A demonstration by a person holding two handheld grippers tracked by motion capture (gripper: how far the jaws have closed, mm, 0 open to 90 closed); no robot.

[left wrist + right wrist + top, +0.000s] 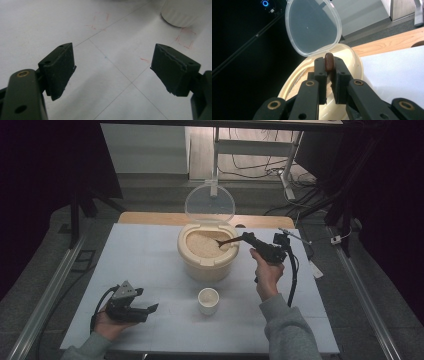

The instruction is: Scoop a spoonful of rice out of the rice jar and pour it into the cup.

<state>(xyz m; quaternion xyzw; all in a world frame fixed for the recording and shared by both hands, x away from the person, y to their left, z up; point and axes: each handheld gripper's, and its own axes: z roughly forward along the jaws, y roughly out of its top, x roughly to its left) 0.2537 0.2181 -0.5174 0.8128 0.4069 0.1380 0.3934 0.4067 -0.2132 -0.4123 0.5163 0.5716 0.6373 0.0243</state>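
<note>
spoon dipped into the rice bin

now a brown spoon (231,240) is pinched between the jaws of the right gripper (329,75), its bowl lying on the rice (204,245) inside the cream container (207,265). that container stands at the middle of the white worktop (150,260), its clear lid (210,202) tipped up behind it. a small white cup (208,300) sits just in front of it. at the near left, the left gripper (150,309) rests low over the worktop, jaws spread with nothing between them.
</note>
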